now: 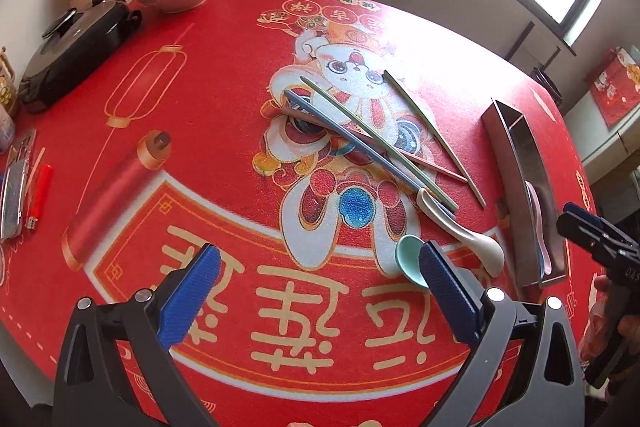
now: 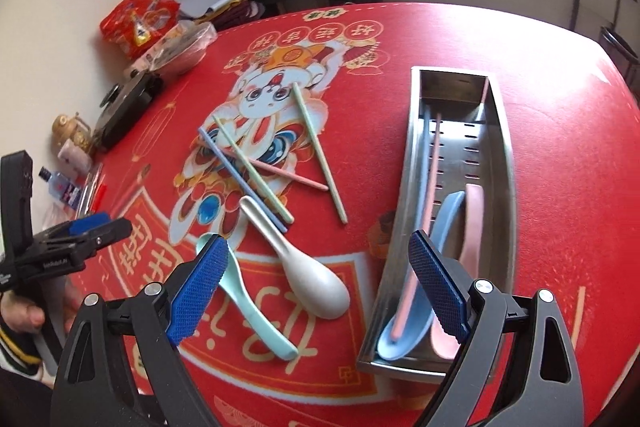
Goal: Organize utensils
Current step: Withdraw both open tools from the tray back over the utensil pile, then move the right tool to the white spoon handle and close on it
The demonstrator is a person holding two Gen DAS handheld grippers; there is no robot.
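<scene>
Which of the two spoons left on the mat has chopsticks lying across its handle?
The white spoon: blue and green chopstick tips rest over its handle end. The mint spoon beside it lies clear of them.

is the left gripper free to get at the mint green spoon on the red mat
Probably yes: the left gripper, jaws open and empty, hangs right over the mint green spoon, which lies clear beside the white spoon.

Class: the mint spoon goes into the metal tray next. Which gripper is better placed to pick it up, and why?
Probably the left gripper: open, with the mint spoon at its fingertip. The right gripper, also open, hangs between spoon and metal tray.
</scene>
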